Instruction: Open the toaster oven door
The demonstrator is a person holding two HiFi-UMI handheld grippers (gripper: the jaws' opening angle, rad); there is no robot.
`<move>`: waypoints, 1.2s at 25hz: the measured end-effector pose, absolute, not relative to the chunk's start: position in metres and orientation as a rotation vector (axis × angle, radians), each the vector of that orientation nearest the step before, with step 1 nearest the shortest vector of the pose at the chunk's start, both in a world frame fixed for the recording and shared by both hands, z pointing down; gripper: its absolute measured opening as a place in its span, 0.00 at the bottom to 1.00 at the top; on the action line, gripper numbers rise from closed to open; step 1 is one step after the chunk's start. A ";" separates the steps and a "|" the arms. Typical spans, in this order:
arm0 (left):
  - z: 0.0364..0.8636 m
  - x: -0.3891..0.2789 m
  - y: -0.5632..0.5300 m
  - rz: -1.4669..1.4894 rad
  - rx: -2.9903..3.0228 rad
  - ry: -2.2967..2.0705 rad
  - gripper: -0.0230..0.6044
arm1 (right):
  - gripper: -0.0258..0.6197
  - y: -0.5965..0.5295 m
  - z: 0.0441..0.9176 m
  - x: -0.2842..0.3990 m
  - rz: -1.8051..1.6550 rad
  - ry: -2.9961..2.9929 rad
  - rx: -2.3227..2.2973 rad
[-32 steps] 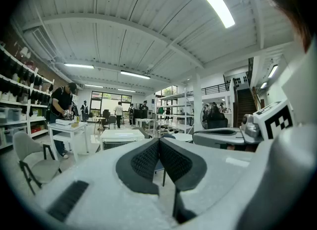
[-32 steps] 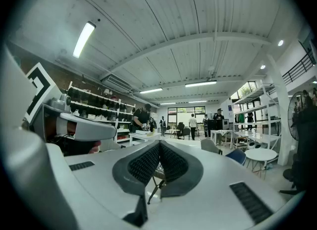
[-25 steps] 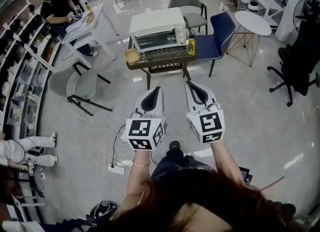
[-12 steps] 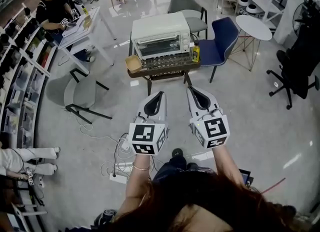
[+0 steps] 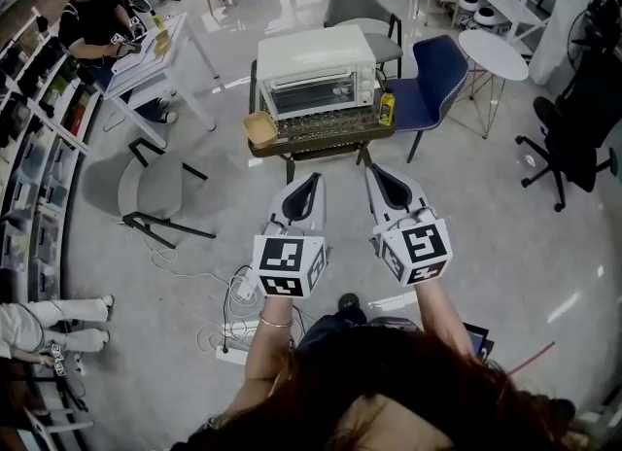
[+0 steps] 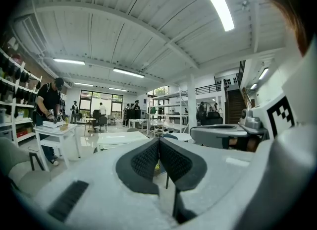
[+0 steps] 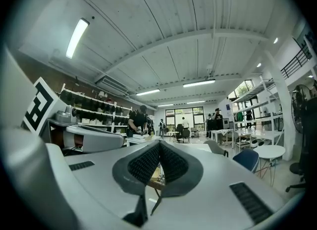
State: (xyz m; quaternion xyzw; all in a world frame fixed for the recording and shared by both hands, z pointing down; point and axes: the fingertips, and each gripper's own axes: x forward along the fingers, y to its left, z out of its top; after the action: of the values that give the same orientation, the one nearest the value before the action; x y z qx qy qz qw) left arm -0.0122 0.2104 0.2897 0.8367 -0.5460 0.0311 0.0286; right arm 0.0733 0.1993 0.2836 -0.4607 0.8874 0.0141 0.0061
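A white toaster oven [image 5: 315,72] with its glass door closed stands on a small dark wooden table [image 5: 321,136] ahead of me in the head view. Both grippers hang in the air short of that table, pointing toward it. My left gripper [image 5: 313,179] is shut with nothing between its pads [image 6: 148,158]. My right gripper [image 5: 368,169] is shut too, also empty, with its ribbed pads [image 7: 151,160] pressed together. In the left gripper view the oven's top [image 6: 121,139] shows just beyond the jaws.
A yellow can [image 5: 387,108] and a small cardboard box [image 5: 259,129] sit on the table beside the oven. A blue chair [image 5: 428,75], a grey chair [image 5: 364,14] and a round white table [image 5: 492,53] stand behind. Cables and a power strip [image 5: 233,328] lie on the floor at my left. A person [image 5: 92,23] works at a desk far left.
The table and oven have drawn slightly nearer and shifted right in the head view. Both grippers stay shut, held side by side, little moved relative to me.
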 end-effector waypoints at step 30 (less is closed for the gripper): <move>0.292 -0.038 0.134 0.066 2.592 -1.653 0.06 | 0.04 0.120 0.289 0.044 -0.079 2.729 -1.447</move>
State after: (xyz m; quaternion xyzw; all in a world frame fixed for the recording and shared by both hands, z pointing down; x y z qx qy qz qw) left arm -0.0385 0.1339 0.2921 0.8425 -0.5372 0.0214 0.0335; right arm 0.0441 0.1196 0.2894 -0.4681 0.8829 -0.0256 0.0260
